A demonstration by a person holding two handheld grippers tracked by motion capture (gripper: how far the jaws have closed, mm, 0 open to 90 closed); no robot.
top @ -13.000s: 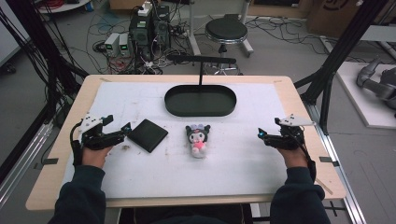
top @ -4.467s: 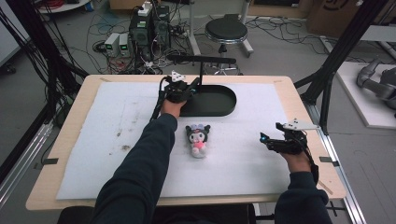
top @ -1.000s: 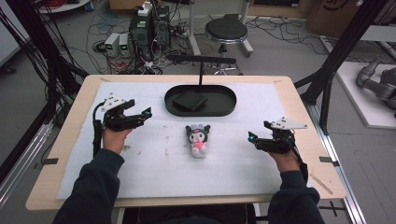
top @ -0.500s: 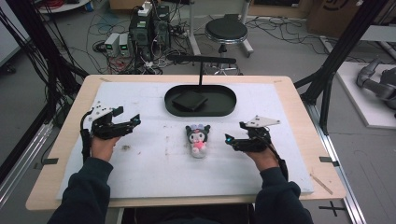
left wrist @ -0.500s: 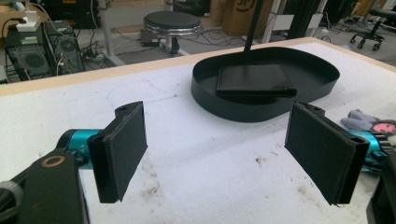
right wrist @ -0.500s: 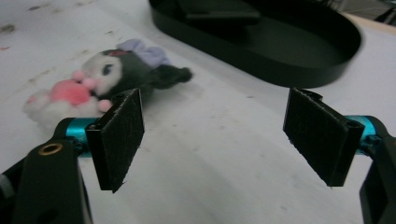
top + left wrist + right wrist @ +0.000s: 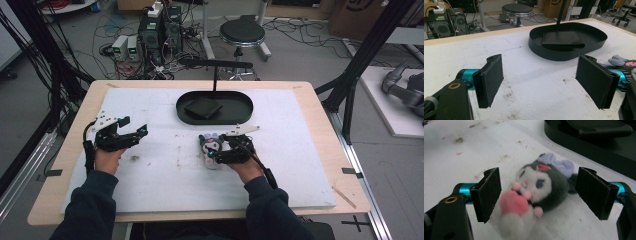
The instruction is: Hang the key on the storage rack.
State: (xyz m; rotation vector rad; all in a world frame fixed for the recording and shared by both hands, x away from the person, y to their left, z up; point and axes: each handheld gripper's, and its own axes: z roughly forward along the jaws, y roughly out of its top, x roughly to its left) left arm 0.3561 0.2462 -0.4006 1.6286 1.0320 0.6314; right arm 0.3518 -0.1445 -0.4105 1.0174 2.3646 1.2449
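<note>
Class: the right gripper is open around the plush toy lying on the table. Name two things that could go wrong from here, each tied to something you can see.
1. The right gripper has its jaws open on either side of the plush toy, which is soft and rounded; closing on it may squash it or let it slip out.
2. The black tray lies just beyond the toy and already holds a dark flat pad; a low carry might catch its wall, or drop the toy on the pad.

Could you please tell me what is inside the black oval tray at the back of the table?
Inside the black oval tray lies a flat black square pad, resting on the tray floor left of the stand's upright post. Whatever might sit beneath the pad is covered.
</note>
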